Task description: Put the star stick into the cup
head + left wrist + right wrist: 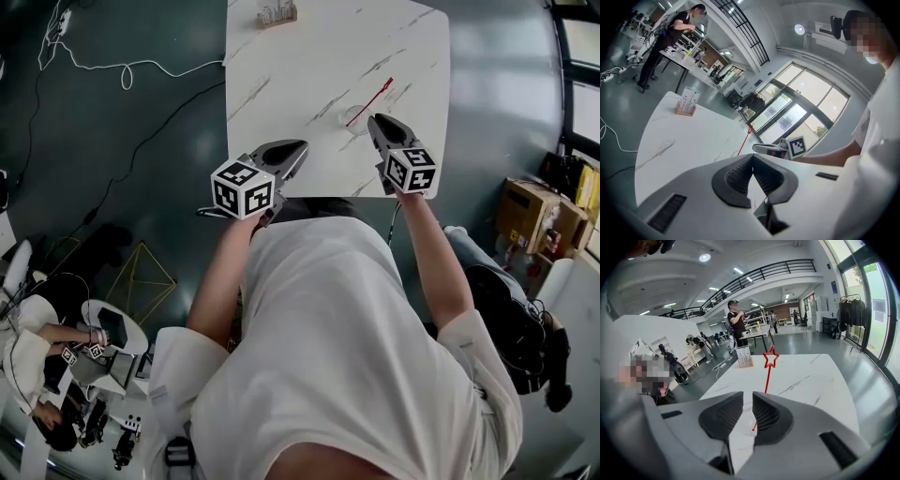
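Observation:
A clear cup (350,118) stands on the white marble table (300,56), and the red star stick (370,101) rests in it, leaning up to the right. In the right gripper view the star stick (767,376) rises out of the cup (749,426) just past the jaws. My right gripper (748,397) is open by a narrow gap with nothing between its pads; its tips (375,122) sit right next to the cup. My left gripper (300,147) hovers at the table's near edge, left of the cup, shut and empty. The left gripper view shows its tip (753,157), the stick (744,140) and the right gripper (761,148).
A small wooden card holder (277,14) stands at the table's far edge, also in the right gripper view (744,356). White cables (122,67) lie on the dark floor to the left. Cardboard boxes (539,216) sit to the right. Other people stand at tables further off.

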The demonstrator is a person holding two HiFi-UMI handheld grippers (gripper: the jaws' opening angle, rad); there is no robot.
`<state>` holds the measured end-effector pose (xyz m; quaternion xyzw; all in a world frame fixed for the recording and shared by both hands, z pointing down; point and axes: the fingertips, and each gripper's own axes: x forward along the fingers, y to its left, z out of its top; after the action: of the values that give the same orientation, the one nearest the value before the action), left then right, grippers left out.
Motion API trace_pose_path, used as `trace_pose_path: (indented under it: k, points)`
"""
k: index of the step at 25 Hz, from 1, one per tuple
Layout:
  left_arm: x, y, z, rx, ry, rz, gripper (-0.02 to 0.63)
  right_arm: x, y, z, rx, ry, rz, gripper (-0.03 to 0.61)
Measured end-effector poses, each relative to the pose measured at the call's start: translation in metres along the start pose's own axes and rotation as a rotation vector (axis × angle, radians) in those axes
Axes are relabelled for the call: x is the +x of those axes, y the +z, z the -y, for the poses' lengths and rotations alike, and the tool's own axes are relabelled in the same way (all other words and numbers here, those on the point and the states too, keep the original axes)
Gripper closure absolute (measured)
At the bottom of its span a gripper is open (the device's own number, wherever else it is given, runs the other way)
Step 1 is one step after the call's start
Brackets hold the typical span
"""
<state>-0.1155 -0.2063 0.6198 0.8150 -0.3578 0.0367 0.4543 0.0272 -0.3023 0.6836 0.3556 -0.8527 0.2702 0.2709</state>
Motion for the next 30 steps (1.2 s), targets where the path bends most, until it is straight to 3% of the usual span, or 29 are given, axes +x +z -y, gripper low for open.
trace_pose_path:
  k: [18,30]
  points:
    - [-0.004,-0.013,0.035,0.092,-0.049,-0.049,0.6,-0.065,0.006,-0.024,-0.03,0.016,0.097,0.548]
    - [0.0,-0.028,0.083,0.112,0.059,0.043,0.6,-0.122,-0.012,-0.018,-0.083,0.109,0.126,0.549]
